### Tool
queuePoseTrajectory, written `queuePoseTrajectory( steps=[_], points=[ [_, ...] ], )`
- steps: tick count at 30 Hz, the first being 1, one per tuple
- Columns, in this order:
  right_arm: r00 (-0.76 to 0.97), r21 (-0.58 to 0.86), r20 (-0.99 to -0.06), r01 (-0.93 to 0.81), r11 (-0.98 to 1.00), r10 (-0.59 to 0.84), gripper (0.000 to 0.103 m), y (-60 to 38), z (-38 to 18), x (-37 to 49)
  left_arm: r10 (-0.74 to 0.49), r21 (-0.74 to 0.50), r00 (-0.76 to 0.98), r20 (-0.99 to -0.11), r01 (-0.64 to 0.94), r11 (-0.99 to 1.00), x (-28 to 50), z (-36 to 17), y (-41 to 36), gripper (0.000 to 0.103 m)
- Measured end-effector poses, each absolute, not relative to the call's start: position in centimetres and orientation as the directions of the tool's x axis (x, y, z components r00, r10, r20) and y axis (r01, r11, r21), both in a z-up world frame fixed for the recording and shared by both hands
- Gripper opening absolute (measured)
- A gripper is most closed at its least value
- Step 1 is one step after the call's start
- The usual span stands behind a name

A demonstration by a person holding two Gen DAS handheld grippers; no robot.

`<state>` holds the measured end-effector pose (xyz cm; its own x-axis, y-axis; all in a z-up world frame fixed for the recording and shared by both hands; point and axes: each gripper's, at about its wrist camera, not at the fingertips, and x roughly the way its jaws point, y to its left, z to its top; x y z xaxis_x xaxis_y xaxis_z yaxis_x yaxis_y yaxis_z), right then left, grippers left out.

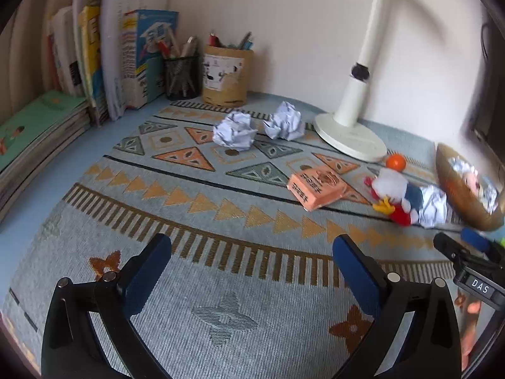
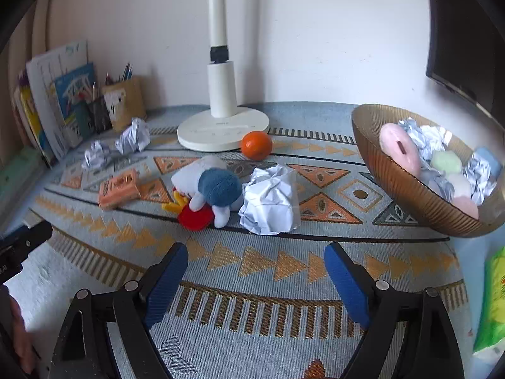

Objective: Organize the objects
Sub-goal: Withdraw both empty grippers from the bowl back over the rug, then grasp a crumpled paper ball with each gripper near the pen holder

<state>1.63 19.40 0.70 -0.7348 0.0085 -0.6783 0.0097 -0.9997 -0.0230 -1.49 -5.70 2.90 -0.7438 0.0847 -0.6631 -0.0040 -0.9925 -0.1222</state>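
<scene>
Two crumpled paper balls (image 1: 235, 130) (image 1: 284, 121) lie on the patterned cloth near the back. An orange box (image 1: 317, 189) sits right of centre, with a duck plush toy (image 1: 396, 195) and a third paper ball (image 2: 271, 200) beside it. An orange fruit (image 2: 256, 144) rests by the lamp base. A ribbed brown bowl (image 2: 401, 186) at the right holds soft pastel items and crumpled paper. My left gripper (image 1: 252, 271) is open over bare cloth. My right gripper (image 2: 256, 279) is open too, just short of the plush and paper ball, nothing between its fingers.
A white lamp (image 1: 350, 132) stands at the back. Two pen holders (image 1: 227, 75) and upright books (image 1: 126, 60) line the back left, with a stack of flat books (image 1: 34, 139) beside them. A green packet (image 2: 492, 300) lies at the far right edge.
</scene>
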Motion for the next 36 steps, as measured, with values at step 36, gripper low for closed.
queuePoseTrajectory(
  steps=[36],
  points=[
    [-0.48,0.283,-0.78,0.301,-0.911,-0.401,0.069,4.5,3.4,-20.1,0.272,-0.252,-0.613,-0.742,-0.121,-0.96,-19.3,2.2,-10.7,0.1]
  ],
)
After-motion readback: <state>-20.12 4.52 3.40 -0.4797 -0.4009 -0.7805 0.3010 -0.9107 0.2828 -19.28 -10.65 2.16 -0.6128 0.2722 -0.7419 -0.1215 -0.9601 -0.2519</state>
